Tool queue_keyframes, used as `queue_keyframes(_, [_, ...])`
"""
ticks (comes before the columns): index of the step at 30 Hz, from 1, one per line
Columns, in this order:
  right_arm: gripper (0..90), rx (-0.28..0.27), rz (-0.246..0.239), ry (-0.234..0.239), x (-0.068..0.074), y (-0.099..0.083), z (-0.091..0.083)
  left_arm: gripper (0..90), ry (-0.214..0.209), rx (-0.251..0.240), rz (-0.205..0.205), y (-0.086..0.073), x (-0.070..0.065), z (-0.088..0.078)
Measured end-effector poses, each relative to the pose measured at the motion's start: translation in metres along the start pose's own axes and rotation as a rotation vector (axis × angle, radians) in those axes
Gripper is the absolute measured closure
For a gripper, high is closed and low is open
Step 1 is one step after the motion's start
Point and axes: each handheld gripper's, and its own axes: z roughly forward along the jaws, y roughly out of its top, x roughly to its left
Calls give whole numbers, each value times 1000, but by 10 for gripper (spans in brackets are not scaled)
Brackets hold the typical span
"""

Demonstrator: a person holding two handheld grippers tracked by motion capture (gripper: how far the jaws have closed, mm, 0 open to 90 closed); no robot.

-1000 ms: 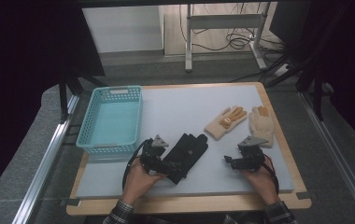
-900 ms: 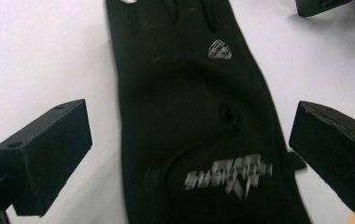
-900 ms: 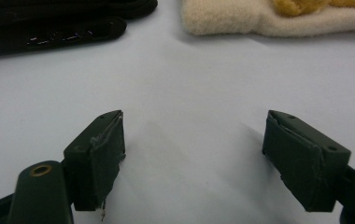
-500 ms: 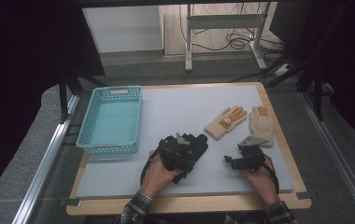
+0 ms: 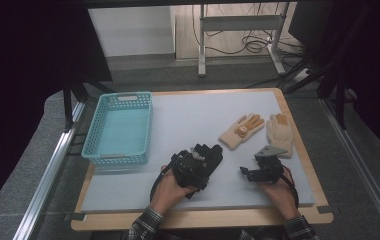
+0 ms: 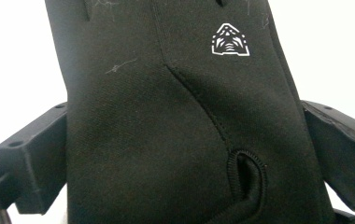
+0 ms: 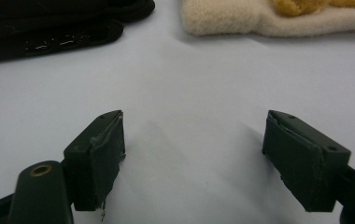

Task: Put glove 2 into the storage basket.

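Note:
A black glove (image 5: 214,152) (image 6: 175,107) with a small white logo lies flat on the grey mat. My left gripper (image 5: 197,166) (image 6: 185,140) sits over its cuff end, open, with one jaw on each side of the glove and the cloth spanning the gap. My right gripper (image 5: 248,174) (image 7: 192,149) rests low on the bare mat to the right, open with nothing between its jaws. In the right gripper view the black glove (image 7: 49,23) lies ahead to the left and a cream glove (image 7: 259,18) ahead to the right.
Two cream knit gloves lie right of centre, one with an orange patch (image 5: 240,131) and one by the right edge (image 5: 279,132). A turquoise basket (image 5: 148,125) stands at the left. The mat lies on a wooden board (image 5: 203,219).
My left gripper has moved right and forward, from beside the black glove to over it with the jaws straddling the cloth. The right gripper has stayed put.

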Motion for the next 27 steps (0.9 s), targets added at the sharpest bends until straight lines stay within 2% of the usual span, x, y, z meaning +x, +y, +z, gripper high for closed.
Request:
queue_keyframes(4, [207,0,0,-1,0,0,0,218,12,-8,-17,-1,7,-7])
queue_keyframes(8, [207,-1,0,0,0,0,0,476,30,-25,-30,-5,15,-12])
queue_keyframes(11, [207,0,0,0,0,0,0,575,41,-21,-14,-5,17,-14])
queue_keyframes(17, [207,0,0,0,0,0,0,622,30,-32,-18,0,20,-21])
queue_keyframes(27, [207,0,-1,0,0,0,0,614,44,-75,-33,18,40,-50])
